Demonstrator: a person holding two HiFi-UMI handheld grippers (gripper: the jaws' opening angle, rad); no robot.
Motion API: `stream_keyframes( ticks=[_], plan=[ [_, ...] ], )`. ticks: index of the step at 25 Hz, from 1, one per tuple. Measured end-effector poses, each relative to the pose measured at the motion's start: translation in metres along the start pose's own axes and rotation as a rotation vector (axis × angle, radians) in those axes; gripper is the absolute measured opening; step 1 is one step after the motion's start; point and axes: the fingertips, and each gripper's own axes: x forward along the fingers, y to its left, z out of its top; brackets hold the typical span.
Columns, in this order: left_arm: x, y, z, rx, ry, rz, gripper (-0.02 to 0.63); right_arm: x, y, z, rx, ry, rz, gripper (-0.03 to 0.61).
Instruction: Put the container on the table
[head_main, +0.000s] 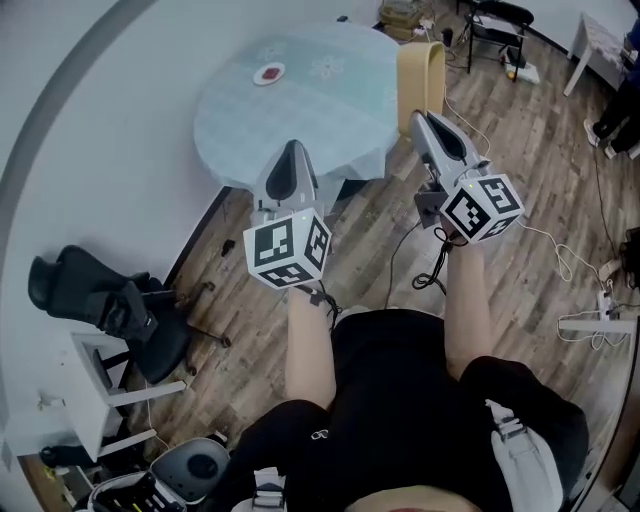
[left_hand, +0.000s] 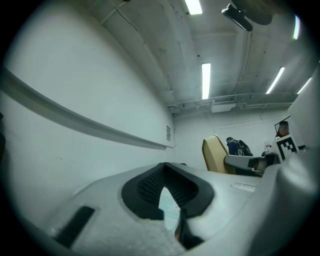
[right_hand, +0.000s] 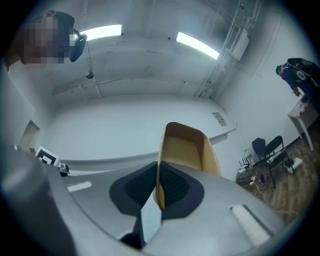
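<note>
Container, tan, sits at the tip of the right gripper, whose jaws pinch one of its walls; its body rises ahead of the jaws. The left gripper, to the left of the right one, has its jaws pressed together on nothing, tip above the round table. The container hangs just beside the table's edge.

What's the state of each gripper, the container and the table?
left gripper: jaws together, nothing between them.
right gripper: shut on the container's wall.
container: upright, open-topped, held at the table's right edge.
table: cloth-covered, with a small round dish on its far side.
</note>
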Motion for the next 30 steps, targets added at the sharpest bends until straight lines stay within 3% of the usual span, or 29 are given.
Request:
stream_keyframes(
  ticks=[5,13,20,23,28,30],
  plan=[
    [0.008,0.029,-0.015,-0.027,0.026,0.064,-0.002,0.004,-0.024,-0.012,0.047,0.004,-0.019,0.029],
    [0.077,0.043,-0.074,-0.066,0.084,0.021,-0.002,0.058,-0.072,-0.059,0.057,0.062,-0.028,0.029],
    [0.212,0.104,-0.111,-0.127,0.098,0.028,-0.002,0.175,-0.147,-0.082,0.037,0.064,-0.02,0.029],
    [0.268,0.133,-0.135,-0.139,0.169,0.022,-0.002,0.23,-0.175,-0.097,0.051,0.079,-0.032,0.029],
    [0.372,0.2,-0.165,-0.168,0.251,0.059,-0.002,0.339,-0.207,-0.112,-0.046,0.138,-0.004,0.029],
    [0.402,0.211,-0.166,-0.143,0.269,0.058,-0.002,0.366,-0.219,-0.11,-0.062,0.132,-0.003,0.029]
  ],
)
